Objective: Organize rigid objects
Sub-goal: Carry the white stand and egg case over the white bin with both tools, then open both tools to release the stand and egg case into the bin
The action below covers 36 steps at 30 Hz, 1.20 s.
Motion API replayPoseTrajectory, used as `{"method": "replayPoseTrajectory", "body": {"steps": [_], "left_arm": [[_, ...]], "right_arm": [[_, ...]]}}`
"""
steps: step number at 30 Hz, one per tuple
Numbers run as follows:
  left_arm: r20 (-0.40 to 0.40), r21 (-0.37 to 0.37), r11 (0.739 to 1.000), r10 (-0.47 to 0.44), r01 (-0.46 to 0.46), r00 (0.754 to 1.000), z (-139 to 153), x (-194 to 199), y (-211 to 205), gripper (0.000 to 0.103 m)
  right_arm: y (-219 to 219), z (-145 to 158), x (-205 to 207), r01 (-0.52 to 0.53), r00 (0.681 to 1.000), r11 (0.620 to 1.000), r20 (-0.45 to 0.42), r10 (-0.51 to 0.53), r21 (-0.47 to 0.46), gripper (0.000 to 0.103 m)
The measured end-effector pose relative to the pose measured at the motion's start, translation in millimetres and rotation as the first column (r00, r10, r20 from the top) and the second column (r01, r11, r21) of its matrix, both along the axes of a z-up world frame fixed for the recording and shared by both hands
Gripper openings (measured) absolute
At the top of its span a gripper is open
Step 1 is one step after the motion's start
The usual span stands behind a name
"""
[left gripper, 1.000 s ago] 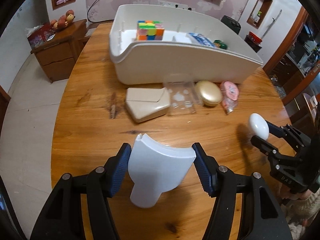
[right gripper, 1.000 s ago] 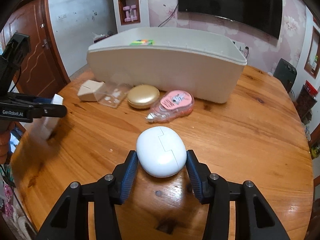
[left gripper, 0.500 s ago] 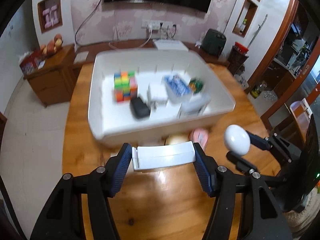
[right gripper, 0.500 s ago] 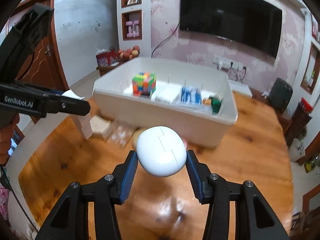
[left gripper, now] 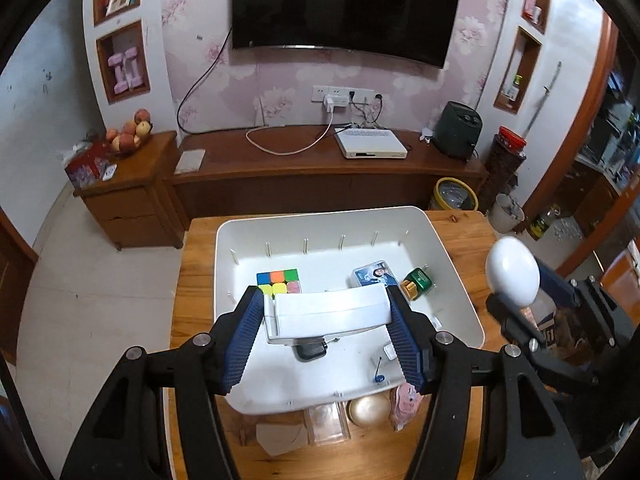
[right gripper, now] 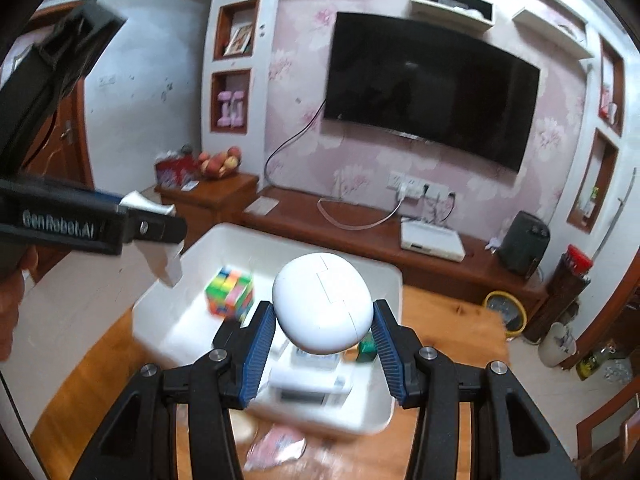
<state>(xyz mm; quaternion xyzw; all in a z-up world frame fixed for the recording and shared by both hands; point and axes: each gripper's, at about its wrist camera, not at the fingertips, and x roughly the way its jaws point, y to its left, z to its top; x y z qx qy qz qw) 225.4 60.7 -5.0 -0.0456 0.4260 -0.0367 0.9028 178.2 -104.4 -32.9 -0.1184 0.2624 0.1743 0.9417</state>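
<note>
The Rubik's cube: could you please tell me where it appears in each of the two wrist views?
Left wrist view: the Rubik's cube lies inside the white bin, at its left, just beyond the left tool's left finger.
Right wrist view: the cube sits left of centre, in the bin, left of the white egg-shaped case.
Shared landmark: the wall TV.

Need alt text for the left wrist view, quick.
The left gripper holds a white plastic piece above the white bin, which contains a colour cube and small boxes. At right, the right gripper holds a white egg-shaped case.
</note>
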Motion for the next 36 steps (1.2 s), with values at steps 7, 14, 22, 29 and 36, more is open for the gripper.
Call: {"method": "replayPoseTrajectory", "body": {"steps": [7,14,22,29,36], "left_arm": [[-0.113,-0.006,0.998,0.057,-0.058,0.992,-49.9,19.9,9.3,0.065],[-0.198,0.025,0.995,0.103,-0.100,0.975,-93.0,29.0,18.2,0.065],[-0.248,-0.006,0.994,0.104,-0.109,0.963,-114.7,30.1,19.9,0.065],[-0.254,-0.078,0.987,0.116,-0.140,0.960,-115.4,21.0,19.8,0.090],[-0.166,-0.047,0.990,0.123,-0.133,0.978,-93.1,-4.8,17.6,0.100]], "right_arm": [[8.0,-21.8,37.7,0.047,0.996,0.999,-0.073,-0.048,-0.023,0.050],[7.9,-80.0,55.8,0.068,0.969,0.997,-0.236,-0.074,-0.035,0.050],[8.3,-115.5,61.9,0.054,0.926,0.998,-0.373,-0.065,-0.040,0.051],[15.0,-105.1,37.5,0.021,0.951,1.000,-0.307,-0.026,-0.020,0.074],[3.9,-87.3,3.7,0.030,0.970,0.998,-0.244,-0.017,0.049,0.074]]}}
